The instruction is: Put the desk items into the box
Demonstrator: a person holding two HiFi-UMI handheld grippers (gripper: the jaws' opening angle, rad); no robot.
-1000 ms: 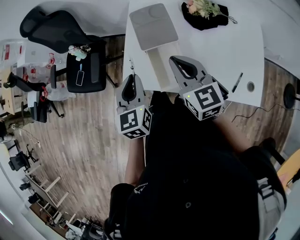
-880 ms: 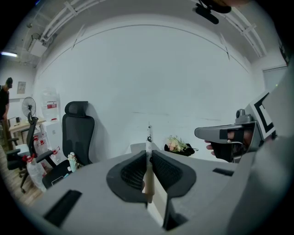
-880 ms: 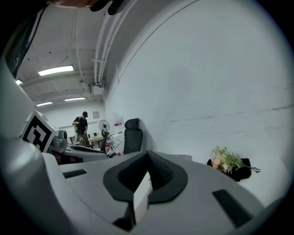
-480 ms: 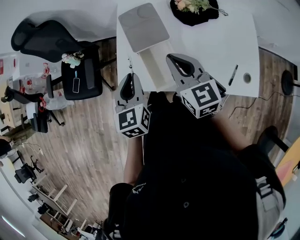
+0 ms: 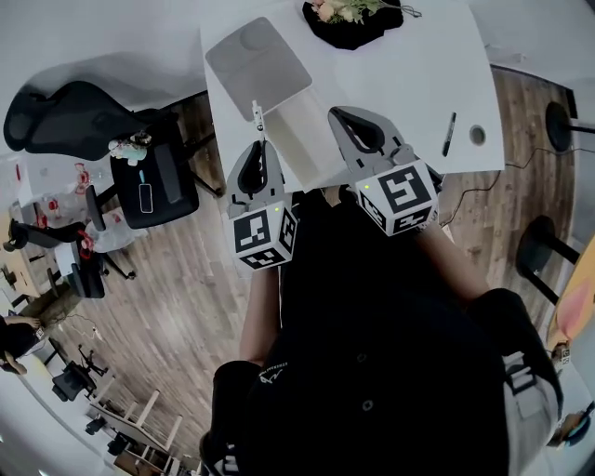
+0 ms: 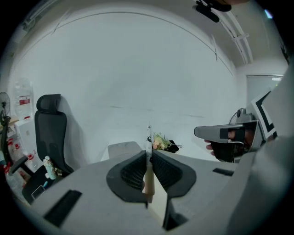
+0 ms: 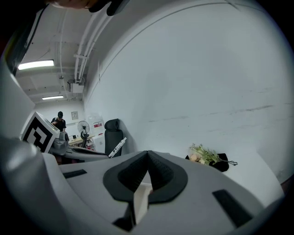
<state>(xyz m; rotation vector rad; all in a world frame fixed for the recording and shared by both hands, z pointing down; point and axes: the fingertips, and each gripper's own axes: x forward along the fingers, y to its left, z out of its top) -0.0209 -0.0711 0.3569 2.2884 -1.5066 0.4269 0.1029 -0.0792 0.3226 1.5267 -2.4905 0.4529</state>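
An open cream box (image 5: 302, 130) stands on the white desk (image 5: 409, 84), its grey lid (image 5: 257, 65) lying just behind it. My left gripper (image 5: 258, 147) hovers at the box's left near corner, shut on a thin white pen (image 5: 257, 118) that sticks up past the jaws (image 6: 148, 137). My right gripper (image 5: 338, 115) sits at the box's right side, shut with nothing between its jaws (image 7: 148, 155); the box (image 7: 140, 198) shows just below them. A black pen (image 5: 449, 133) lies on the desk to the right.
A black bag with flowers (image 5: 351, 17) rests at the desk's far edge. A small round object (image 5: 477, 136) lies beside the black pen. Office chairs (image 5: 149, 181) stand on the wooden floor to the left. A white wall rises behind the desk.
The desk and box have shifted left and up in the head view. Both grippers now sit closer to the box, the left one still holding the white pen.
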